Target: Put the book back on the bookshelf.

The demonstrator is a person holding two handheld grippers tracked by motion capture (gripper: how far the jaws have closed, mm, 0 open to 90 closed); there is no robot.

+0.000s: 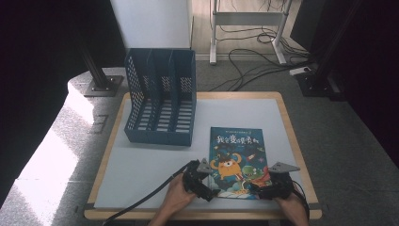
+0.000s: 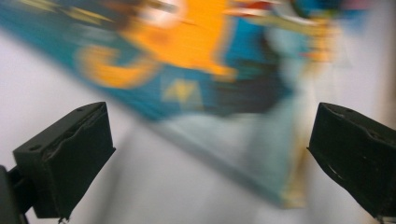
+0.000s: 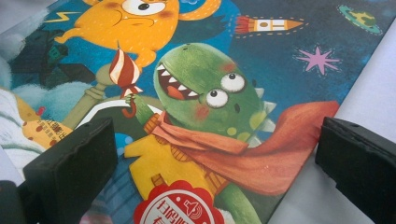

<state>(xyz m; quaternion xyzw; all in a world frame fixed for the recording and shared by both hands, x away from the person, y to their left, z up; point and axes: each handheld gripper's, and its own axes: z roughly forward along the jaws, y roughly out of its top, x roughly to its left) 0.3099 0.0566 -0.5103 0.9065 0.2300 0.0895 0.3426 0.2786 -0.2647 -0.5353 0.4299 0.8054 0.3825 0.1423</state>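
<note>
A picture book (image 1: 236, 157) is laid flat on the desk (image 1: 141, 165), close to its near edge and right of the middle, with its cover up. The book's two near corners are flanked by the grippers. The left gripper (image 1: 207, 189) is held at the near left corner of the book; in the left gripper view its jaws are seen spread wide, with nothing between them but the blurred corner of the book (image 2: 196, 84) and bare desk (image 2: 154, 186). The right gripper (image 1: 260, 189) is held at the near right corner. In the right gripper view its jaws are also spread wide, one over the cover (image 3: 205, 102) and the other over the desk (image 3: 373, 93) just beyond the book's edge; nothing is gripped. A blue file rack (image 1: 161, 96) is stood near the far left corner of the desk, well apart from the book.
</note>
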